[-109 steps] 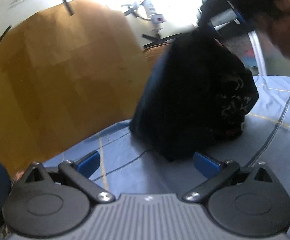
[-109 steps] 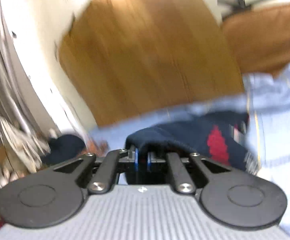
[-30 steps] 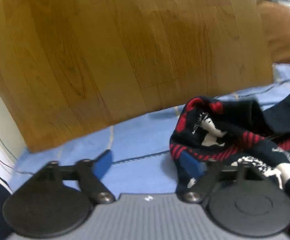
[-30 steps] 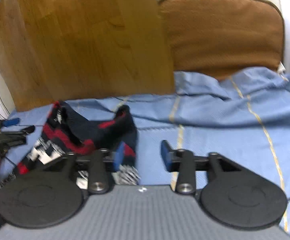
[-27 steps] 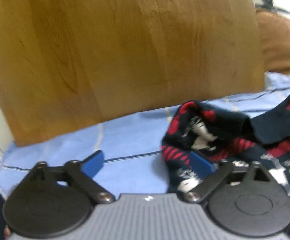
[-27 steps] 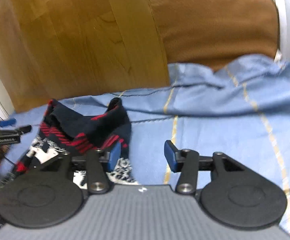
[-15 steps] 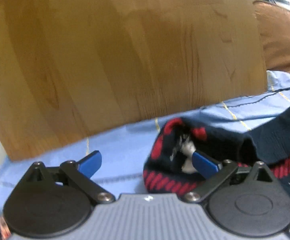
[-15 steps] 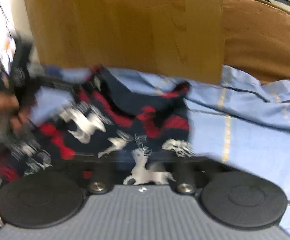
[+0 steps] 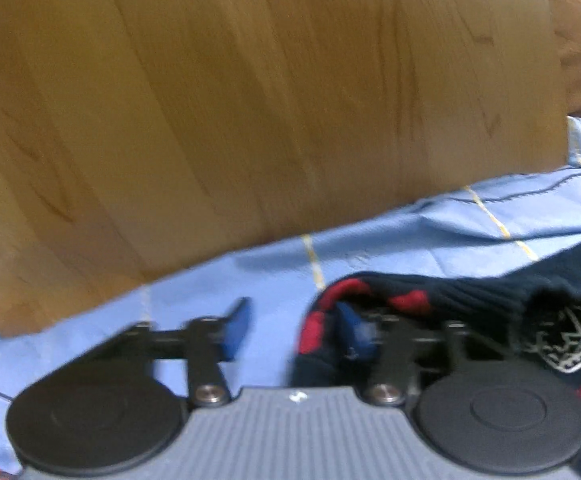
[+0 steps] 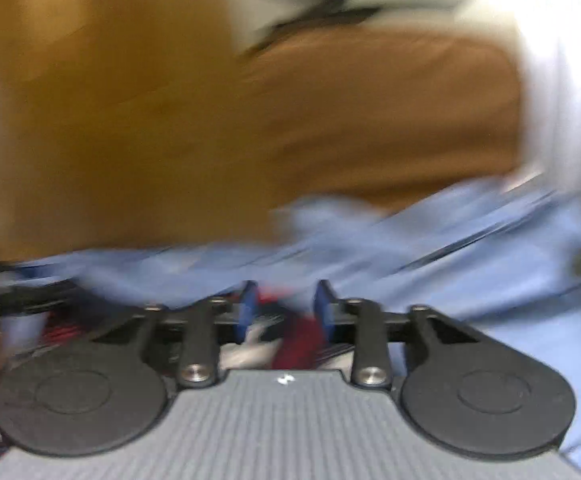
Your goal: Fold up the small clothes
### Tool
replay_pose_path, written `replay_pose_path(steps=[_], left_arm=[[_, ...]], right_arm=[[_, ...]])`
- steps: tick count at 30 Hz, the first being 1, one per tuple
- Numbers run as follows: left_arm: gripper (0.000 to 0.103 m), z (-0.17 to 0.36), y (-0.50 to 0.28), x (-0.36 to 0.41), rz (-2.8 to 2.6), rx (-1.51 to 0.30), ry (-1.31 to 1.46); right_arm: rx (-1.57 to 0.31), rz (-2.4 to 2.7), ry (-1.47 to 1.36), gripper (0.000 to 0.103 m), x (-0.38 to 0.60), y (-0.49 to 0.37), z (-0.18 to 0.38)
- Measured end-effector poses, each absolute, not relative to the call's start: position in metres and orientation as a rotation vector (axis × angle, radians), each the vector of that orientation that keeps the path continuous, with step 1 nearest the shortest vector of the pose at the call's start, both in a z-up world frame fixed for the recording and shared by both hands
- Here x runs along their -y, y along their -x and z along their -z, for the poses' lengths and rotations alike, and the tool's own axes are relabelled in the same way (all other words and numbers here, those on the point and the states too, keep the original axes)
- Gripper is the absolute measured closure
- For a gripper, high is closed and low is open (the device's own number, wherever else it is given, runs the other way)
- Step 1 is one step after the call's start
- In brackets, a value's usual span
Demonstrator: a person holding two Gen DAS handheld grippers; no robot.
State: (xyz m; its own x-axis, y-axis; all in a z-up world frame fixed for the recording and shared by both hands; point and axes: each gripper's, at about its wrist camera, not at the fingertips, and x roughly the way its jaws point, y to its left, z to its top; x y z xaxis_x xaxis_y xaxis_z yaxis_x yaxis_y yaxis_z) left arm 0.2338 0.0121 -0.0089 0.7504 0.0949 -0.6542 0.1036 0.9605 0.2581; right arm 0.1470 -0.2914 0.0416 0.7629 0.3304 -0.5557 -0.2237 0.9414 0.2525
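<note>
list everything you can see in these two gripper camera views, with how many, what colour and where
knitted garment: one, navy with red stripes and white pattern, lying crumpled on the sheet at lower right of the left wrist view; also between the right gripper's fingers.
bed sheet: one, light blue with thin yellow and dark lines, under the garment.
wooden board: one, light brown, standing behind the sheet.
cushion: one, brown, behind the sheet to the right of the board.
left gripper: one, black with blue pads; jaws have just been closing, still apart, the garment's edge over one pad.
right gripper: one, black with blue pads; jaws have just been opening, garment between them, grip unclear from blur.
</note>
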Motion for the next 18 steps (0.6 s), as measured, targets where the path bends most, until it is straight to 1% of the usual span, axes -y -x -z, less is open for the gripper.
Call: replay_pose_path(steps=[1, 3, 4, 5, 6, 8, 9, 11, 13, 14, 15, 17, 18], left_arm=[[0.088, 0.010, -0.235, -0.012, 0.025, -0.735, -0.267], [0.088, 0.007, -0.235, -0.013, 0.019, -0.719, -0.241], [0.087, 0.003, -0.237, -0.016, 0.014, -0.712, -0.212], [0.079, -0.002, -0.241, -0.022, 0.007, -0.719, -0.163], [0.061, -0.005, -0.245, -0.028, -0.010, -0.737, -0.116], [0.039, -0.012, -0.250, -0.040, -0.072, -0.766, -0.065], [0.039, -0.016, -0.245, -0.044, -0.072, -0.761, -0.069], [0.036, -0.026, -0.225, -0.051, -0.060, -0.728, -0.109], [0.025, -0.033, -0.198, -0.058, -0.099, -0.684, -0.174], [0.014, -0.035, -0.185, -0.062, -0.096, -0.676, -0.195], [0.011, -0.036, -0.172, -0.066, -0.084, -0.675, -0.201], [0.008, -0.035, -0.144, -0.076, -0.028, -0.705, -0.188], [0.005, -0.034, -0.133, -0.078, 0.000, -0.724, -0.178]], right_arm=[[-0.701, -0.368, -0.187, 0.060, 0.278, -0.152, -0.034], [-0.814, -0.457, -0.119, 0.062, 0.242, -0.166, -0.013], [-0.843, -0.465, -0.072, 0.062, 0.225, -0.173, -0.004], [-0.852, -0.453, -0.044, 0.062, 0.210, -0.185, 0.004], [-0.832, -0.438, -0.052, 0.061, 0.202, -0.200, 0.007], [-0.726, -0.353, -0.100, 0.057, 0.196, -0.224, 0.002], [-0.679, -0.281, -0.145, 0.053, 0.200, -0.231, -0.002], [-0.632, -0.230, -0.273, 0.053, 0.215, -0.231, -0.011], [-0.642, -0.287, -0.311, 0.052, 0.227, -0.216, -0.017], [-0.640, -0.299, -0.296, 0.052, 0.231, -0.203, -0.021], [-0.633, -0.313, -0.287, 0.051, 0.238, -0.187, -0.024], [-0.625, -0.350, -0.297, 0.047, 0.241, -0.156, -0.027], [-0.623, -0.361, -0.296, 0.044, 0.249, -0.136, -0.027]])
